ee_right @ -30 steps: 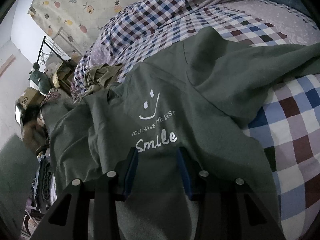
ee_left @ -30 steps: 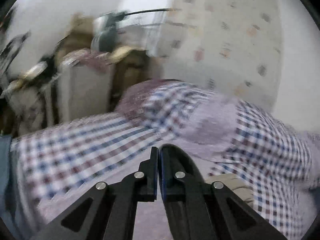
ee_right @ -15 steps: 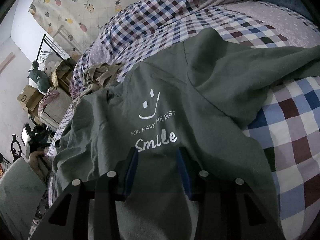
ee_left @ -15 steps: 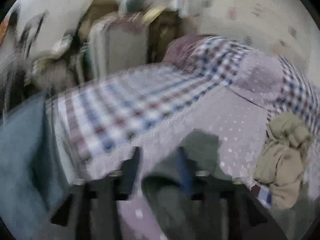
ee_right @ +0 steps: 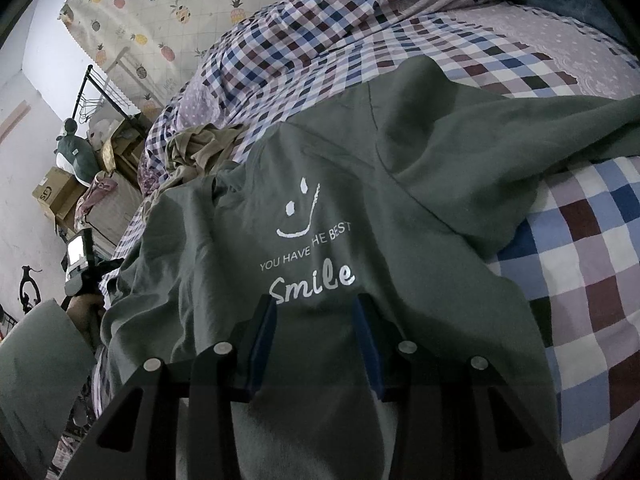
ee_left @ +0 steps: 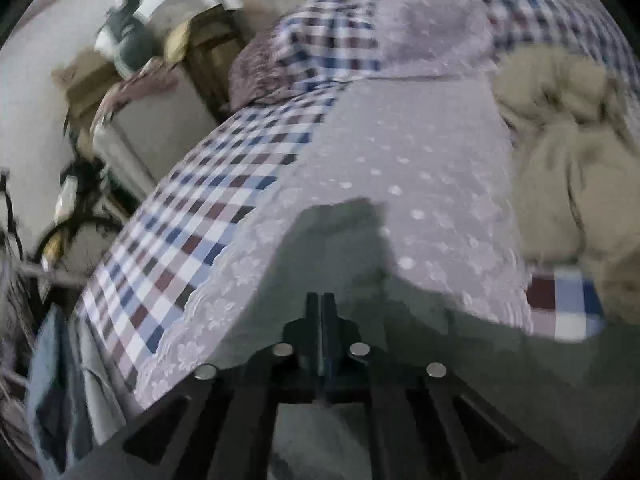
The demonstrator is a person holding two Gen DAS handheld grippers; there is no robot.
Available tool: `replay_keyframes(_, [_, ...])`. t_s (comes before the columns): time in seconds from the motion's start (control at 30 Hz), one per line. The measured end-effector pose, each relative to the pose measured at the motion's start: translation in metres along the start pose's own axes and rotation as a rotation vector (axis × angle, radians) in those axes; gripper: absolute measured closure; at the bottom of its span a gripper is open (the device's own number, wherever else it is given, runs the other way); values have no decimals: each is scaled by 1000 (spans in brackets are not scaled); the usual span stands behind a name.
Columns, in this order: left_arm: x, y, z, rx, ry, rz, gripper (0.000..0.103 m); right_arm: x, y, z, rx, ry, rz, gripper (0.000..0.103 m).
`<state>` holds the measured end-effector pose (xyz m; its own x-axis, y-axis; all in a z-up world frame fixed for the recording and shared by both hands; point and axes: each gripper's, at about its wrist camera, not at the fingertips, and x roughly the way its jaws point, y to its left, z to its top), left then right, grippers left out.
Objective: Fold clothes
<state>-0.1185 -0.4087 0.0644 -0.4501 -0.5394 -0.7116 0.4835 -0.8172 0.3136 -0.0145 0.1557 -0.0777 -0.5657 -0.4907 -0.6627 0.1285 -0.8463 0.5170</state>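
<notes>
Green t-shirt (ee_right: 400, 184) spread out on the checked bedspread (ee_right: 580, 264), print side up

The left gripper (ee_left: 321, 308) is seen pinched tight on the shirt's edge (ee_left: 340, 248); whether fabric is actually caught can't quite be told through the blur. The right gripper (ee_right: 314, 312) is held wide apart over the "Smile" print. A beige garment (ee_left: 560, 152) is bunched up nearby.

Ahead of my left gripper (ee_left: 321, 300) the dotted lilac bedspread (ee_left: 400, 152) lies bare up to the pillows (ee_left: 360, 36), so I have room there. A crumpled beige garment (ee_left: 560, 152) blocks the right side. Under my right gripper (ee_right: 314, 308) the green T-shirt (ee_right: 400, 184) covers the bed; checked sheet (ee_right: 580, 280) lies open to the right. Boxes (ee_right: 56, 192) and a clothes rack (ee_right: 86, 92) crowd the left edge.
</notes>
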Motion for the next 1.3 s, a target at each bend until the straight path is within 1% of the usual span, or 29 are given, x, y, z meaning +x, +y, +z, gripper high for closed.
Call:
replay_keyframes(0.07, [3,18,1,-75,1,0,103,0,-1,0,1,1,3,60])
replay_keyframes(0.13, [3,40,3,-138,-5,26,103,0,-1,1,1,1,2,60])
replay_keyframes(0.27, [-1,69,1,-213,-30,-89,103,1,0,1,-1,0,0,60])
replay_keyframes(0.3, [-2,62,-1,-153,-27,-119,103,1,-1,2,-3,1,1,60])
replay_keyframes(0.4, [-12,29,-9,11,-46,-119,98,1,0,2,-5,0,-1,60])
replay_keyframes(0.43, [-13,21,-11,45,-50,-122,90,1,0,2,-5,0,-1,60])
replay_keyframes(0.47, [-14,13,-14,80,-54,-125,76,2,0,2,-6,0,-1,60])
replay_keyframes(0.5, [-15,4,-17,114,-58,-128,68,2,0,2,-7,1,-1,60])
replay_keyframes(0.53, [-16,0,-18,129,-61,-128,52,2,0,2,-8,1,-1,60])
replay_keyframes(0.57, [-15,-6,-20,151,-66,-130,46,2,0,2,-9,1,-1,60])
replay_keyframes(0.7, [-11,-18,-21,180,-53,-141,46,3,-2,2,-8,2,1,60])
replay_keyframes(0.8, [1,-22,-23,195,-12,-102,46,3,-2,3,-7,3,3,60])
replay_keyframes(0.83, [3,-20,-24,189,-2,-102,57,4,-2,3,-7,3,3,60])
replay_keyframes(0.87, [4,-18,-24,175,4,-98,85,4,-2,3,-7,3,3,60])
replay_keyframes(0.9, [6,-15,-24,160,10,-94,93,4,-2,3,-7,3,3,60])
replay_keyframes(0.93, [7,-12,-24,145,15,-91,93,4,-2,3,-7,3,3,60])
replay_keyframes(1.0, [0,-1,-23,88,-16,-100,93,5,-2,4,-7,3,3,60])
replay_keyframes(1.07, [-6,16,-20,3,-44,-110,93,5,-2,4,-7,3,4,60])
replay_keyframes(1.1, [-11,33,-20,-85,-68,-110,93,5,-2,4,-7,3,4,60])
replay_keyframes(1.13, [-12,46,-19,-143,-84,-104,93,5,-2,3,-7,3,4,60])
replay_keyframes(1.2, [-12,81,-22,-314,-103,-74,93,5,-2,3,-8,3,4,60])
replay_keyframes(1.23, [-10,99,-29,-409,-102,-59,93,5,-2,3,-9,3,4,60])
replay_keyframes(1.3, [-2,133,-42,-601,-60,-17,93,5,-2,4,-10,4,4,60])
